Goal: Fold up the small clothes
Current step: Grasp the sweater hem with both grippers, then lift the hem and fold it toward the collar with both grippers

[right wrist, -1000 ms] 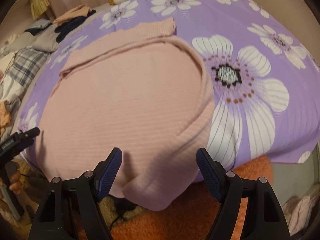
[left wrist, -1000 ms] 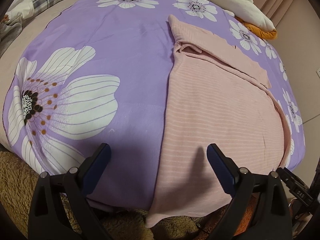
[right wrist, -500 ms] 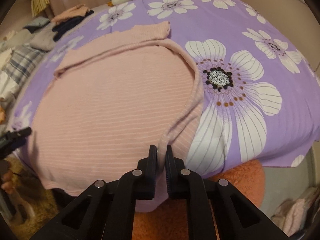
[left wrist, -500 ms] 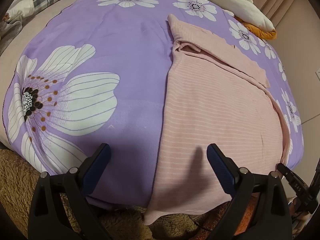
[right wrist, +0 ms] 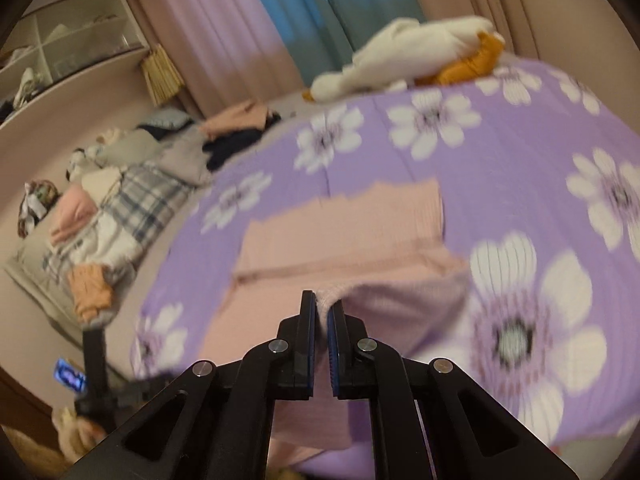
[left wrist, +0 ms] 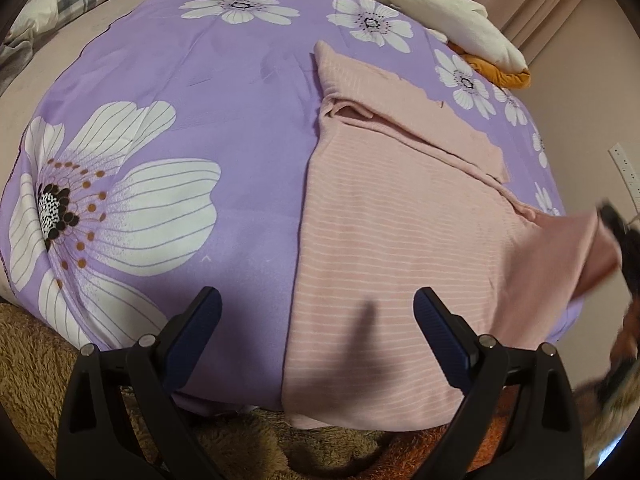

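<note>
A pink ribbed garment (left wrist: pixel 400 232) lies flat on the purple flowered bedspread (left wrist: pixel 200 92), its hem hanging over the near edge. My left gripper (left wrist: pixel 316 312) hovers open over the garment's near left edge, nothing between its fingers. In the left wrist view the garment's right corner is lifted by the blurred right gripper (left wrist: pixel 610 220) at the far right. In the right wrist view my right gripper (right wrist: pixel 322 304) is shut on a fold of the pink garment (right wrist: pixel 340 240), raised above the bed.
A white and orange plush toy (right wrist: pixel 412 56) lies at the bed's far end. Plaid bedding and piled clothes (right wrist: pixel 120 200) lie at the left. Brown and orange fluffy rugs (left wrist: pixel 24 360) cover the floor below the near edge. Curtains hang behind the bed.
My right gripper closed on the garment's near right edge, then rose with it, lifting that corner off the bed. The left gripper has stayed open in nearly the same place.
</note>
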The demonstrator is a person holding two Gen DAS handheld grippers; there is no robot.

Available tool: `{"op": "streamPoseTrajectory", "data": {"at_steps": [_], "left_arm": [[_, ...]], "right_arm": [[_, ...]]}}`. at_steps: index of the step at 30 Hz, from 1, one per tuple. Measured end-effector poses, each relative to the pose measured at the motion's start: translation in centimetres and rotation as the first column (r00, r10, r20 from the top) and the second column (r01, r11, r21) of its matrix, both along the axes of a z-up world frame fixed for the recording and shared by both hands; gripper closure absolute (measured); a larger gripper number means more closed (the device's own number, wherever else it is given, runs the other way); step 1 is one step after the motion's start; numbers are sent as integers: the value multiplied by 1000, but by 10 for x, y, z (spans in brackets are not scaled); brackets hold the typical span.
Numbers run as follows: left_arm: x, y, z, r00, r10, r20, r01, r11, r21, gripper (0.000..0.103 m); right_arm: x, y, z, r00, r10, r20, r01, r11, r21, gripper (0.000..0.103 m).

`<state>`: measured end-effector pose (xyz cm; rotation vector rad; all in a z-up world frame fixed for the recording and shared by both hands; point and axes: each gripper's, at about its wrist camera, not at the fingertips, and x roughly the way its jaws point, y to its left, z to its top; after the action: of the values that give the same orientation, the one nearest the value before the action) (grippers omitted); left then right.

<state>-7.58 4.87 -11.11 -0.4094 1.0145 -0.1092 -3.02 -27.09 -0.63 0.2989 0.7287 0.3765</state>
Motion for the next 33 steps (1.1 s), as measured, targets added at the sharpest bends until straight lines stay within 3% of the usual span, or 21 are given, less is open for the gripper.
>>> {"op": "streamPoseTrajectory", "data": {"at_steps": [9,19,22,23,25,27,29,33], "left_arm": [[3,-8,-10,995,-68,-69,61,993,-98,6],[-13,-17,-15,985,-104,-138,84,986,-142,7],[-18,-25,-18,980,-149,-135,118,970,-211,8],[-19,-26,-19,979,-159,-126,127,965,-230,11],[-17,-28,-20,981,-163,-109,130,956,-263,30],[-13,-29,-21,984,-148,-100,111,946,-305,76],[-9,-31,-19,984,-159,-85,123,935,-333,97],[-1,-23,-3,994,-98,-41,77,934,-349,96]], "right_arm": [[81,-4,-25,990,-127,-59,129,991,21,96],[96,-26,-74,965,-200,-171,203,979,0,96],[95,-31,-80,959,-211,-188,217,976,9,96],[93,-33,-81,957,-216,-194,223,975,15,96],[93,-34,-81,956,-218,-196,226,974,20,96],[91,-34,-80,957,-219,-191,228,973,26,96],[90,-34,-77,959,-219,-182,228,973,29,96],[85,-39,-73,960,-223,-170,234,971,50,96]]}}
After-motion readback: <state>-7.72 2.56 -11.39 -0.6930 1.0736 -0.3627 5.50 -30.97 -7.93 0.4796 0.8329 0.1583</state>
